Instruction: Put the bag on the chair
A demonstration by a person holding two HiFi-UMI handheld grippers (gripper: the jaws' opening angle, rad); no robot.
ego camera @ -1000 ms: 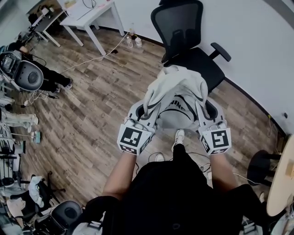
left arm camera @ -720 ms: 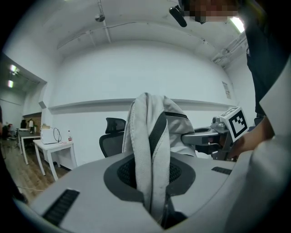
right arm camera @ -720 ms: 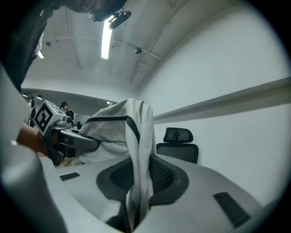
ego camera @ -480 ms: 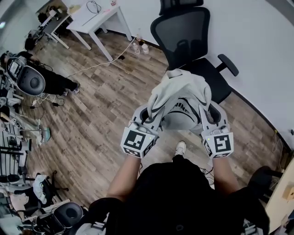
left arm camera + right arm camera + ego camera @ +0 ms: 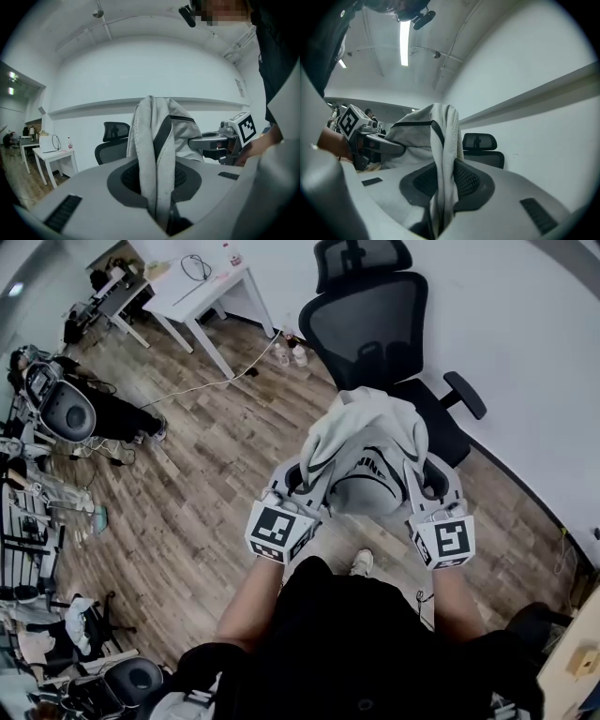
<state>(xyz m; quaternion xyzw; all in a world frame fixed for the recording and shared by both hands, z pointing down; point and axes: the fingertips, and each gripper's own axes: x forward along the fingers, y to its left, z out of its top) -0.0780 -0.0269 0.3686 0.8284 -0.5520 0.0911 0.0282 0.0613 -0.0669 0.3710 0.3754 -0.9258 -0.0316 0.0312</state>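
A light grey bag [image 5: 367, 457] with black trim hangs in the air between my two grippers, just in front of a black mesh office chair [image 5: 375, 329]. My left gripper [image 5: 302, 482] is shut on a fold of the bag [image 5: 152, 154] at its left side. On the bag's right side my right gripper [image 5: 422, 476] is shut on another grey fold [image 5: 442, 159]. The chair [image 5: 111, 140] shows behind the cloth in the left gripper view and the chair's backrest [image 5: 480, 146] in the right gripper view. The chair seat [image 5: 433, 413] is partly hidden by the bag.
A white table [image 5: 208, 298] stands at the back left with bottles [image 5: 289, 354] on the floor by its leg and a cable [image 5: 202, 385] across the wooden floor. Equipment and another chair [image 5: 61, 409] crowd the left side. A white wall [image 5: 525, 352] runs behind the office chair.
The bag and both grippers have come closer to the office chair, which now shows more fully above the bag. Both grips are unchanged.
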